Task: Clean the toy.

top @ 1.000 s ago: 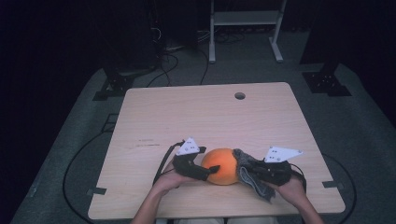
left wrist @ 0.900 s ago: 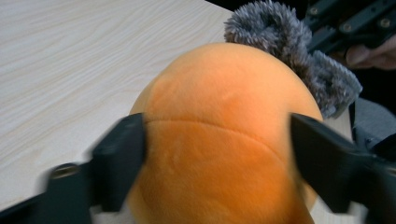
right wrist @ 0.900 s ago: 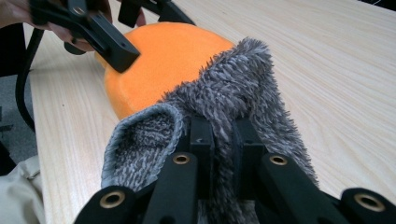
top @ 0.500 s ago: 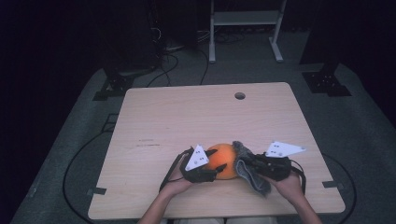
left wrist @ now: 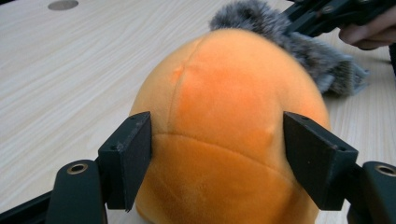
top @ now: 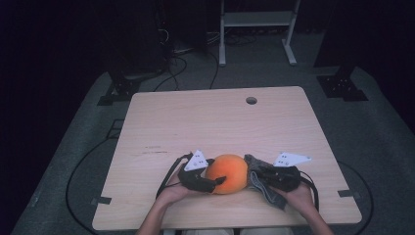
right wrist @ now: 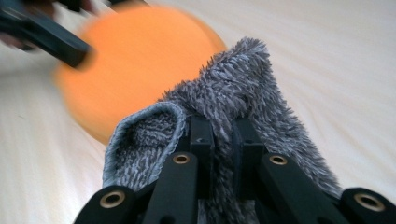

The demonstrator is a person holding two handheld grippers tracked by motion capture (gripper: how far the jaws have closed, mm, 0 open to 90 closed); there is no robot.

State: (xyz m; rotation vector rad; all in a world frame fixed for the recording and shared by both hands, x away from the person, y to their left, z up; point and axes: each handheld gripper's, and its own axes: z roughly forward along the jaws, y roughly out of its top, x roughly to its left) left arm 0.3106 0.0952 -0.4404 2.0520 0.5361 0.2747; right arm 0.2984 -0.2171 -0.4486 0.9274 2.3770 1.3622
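Note:
An orange plush ball (top: 226,172) lies on the wooden table (top: 205,122) near its front edge. My left gripper (top: 218,182) comes at it from the left. In the left gripper view both pads (left wrist: 133,154) press into the ball (left wrist: 224,107); the jaws have just been opening a little, with the ball still between them. My right gripper (top: 254,176) is shut on a grey furry cloth (top: 268,195) at the ball's right side. In the right gripper view the cloth (right wrist: 243,84) bunches over the closed jaws, in front of the blurred ball (right wrist: 135,65).
A round cable hole (top: 251,100) sits near the table's far edge. Cables trail from both grippers over the front edge. Past the table are a white metal frame (top: 257,19) and dark stands on a grey floor.
My left gripper has moved from beside the ball onto its left side, taking it between the jaws. The right gripper with the cloth has sunk slightly beside the ball.

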